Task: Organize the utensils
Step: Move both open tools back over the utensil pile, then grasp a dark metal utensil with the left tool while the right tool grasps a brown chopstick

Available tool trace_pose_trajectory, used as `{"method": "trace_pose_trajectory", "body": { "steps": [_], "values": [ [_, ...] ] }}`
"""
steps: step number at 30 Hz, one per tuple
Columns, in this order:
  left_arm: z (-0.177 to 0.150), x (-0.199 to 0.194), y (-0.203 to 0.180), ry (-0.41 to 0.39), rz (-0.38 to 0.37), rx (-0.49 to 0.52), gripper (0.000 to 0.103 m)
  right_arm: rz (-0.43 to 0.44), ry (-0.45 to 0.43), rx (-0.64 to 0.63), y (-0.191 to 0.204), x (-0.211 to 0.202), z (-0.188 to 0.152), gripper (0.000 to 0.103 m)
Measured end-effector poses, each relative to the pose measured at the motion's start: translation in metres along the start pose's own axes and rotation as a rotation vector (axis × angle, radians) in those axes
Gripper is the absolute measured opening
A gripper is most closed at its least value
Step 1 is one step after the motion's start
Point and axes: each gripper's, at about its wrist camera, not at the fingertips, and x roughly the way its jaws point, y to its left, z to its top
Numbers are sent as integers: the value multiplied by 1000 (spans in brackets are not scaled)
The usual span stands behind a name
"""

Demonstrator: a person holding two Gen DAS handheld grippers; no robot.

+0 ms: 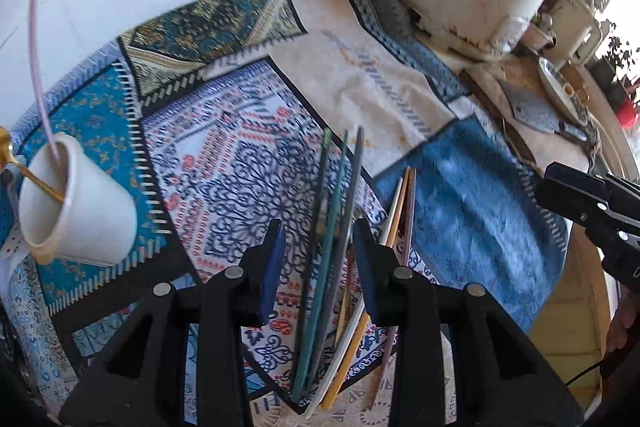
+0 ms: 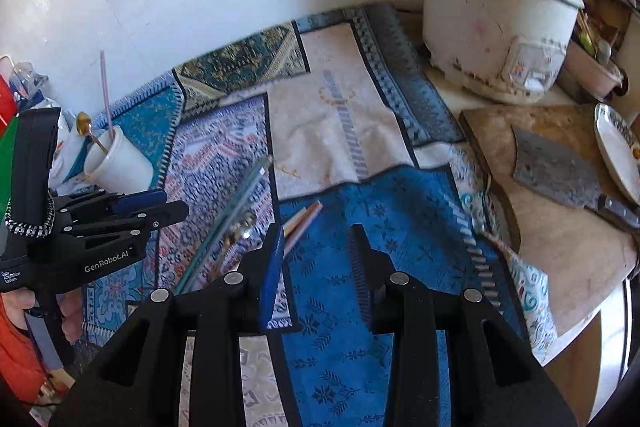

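Far left on the patterned cloth [image 1: 472, 187] stands a white cup [image 1: 86, 211], seen tipped in the fisheye, with a pink chopstick [image 1: 38, 75] and a gold spoon [image 1: 24, 169] standing in it; the spoon's bowl is cut off by the picture edge in the left wrist view, while the right wrist view shows it whole [image 2: 83, 125]. A person's hand [image 2: 70, 311] in an orange sleeve, half hidden behind the tool's black handle, shows only in the right wrist view. The left gripper [image 1: 320, 247] hangs over the loose bundle of chopsticks [image 1: 332, 227] lying on the cloth near the middle: its blue-padded jaws stand a little apart on either side of the dark and teal sticks, and the pads do not appear to press on them. The near ends of the bundle run under the gripper's body, so how many sticks lie there is hard to count; the paler sticks [image 1: 400, 211] lie just right of the right finger. In the right wrist view the same sticks are blurred, with something shiny among them that I cannot make out. The right gripper [image 2: 318, 247] hovers over the bare blue panel, jaws partly open with nothing between them, the tips of the pale sticks [image 2: 306, 215] just beside its left finger. Further right, only that view shows the whole cleaver [image 2: 560, 167] on a worn board [image 2: 580, 259] and a plate [image 2: 616, 151] cut off at the edge; the old white cooker [image 2: 496, 27] stands at the far right.
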Motion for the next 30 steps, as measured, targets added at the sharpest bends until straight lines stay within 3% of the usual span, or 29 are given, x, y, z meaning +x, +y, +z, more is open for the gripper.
{"method": "trace_pose_trajectory", "body": {
  "steps": [5, 7, 20, 26, 30],
  "values": [
    [-11, 23, -14, 61, -9, 56, 33, 14, 63, 42, -10, 20, -18, 30],
    [-14, 29, -15, 79, -18, 71, 28, 28, 85, 57, -11, 27, -24, 30],
    [-18, 39, -5, 132, -87, 55, 11, 130, 217, 88, 13, 75, -51, 30],
    [-20, 37, -8, 155, -92, 96, 10, 114, 220, 26, 34, 83, -57, 31],
    [-21, 43, -8, 182, -79, 118, 10, 106, 199, 26, 38, 84, -60, 38]
  ]
}}
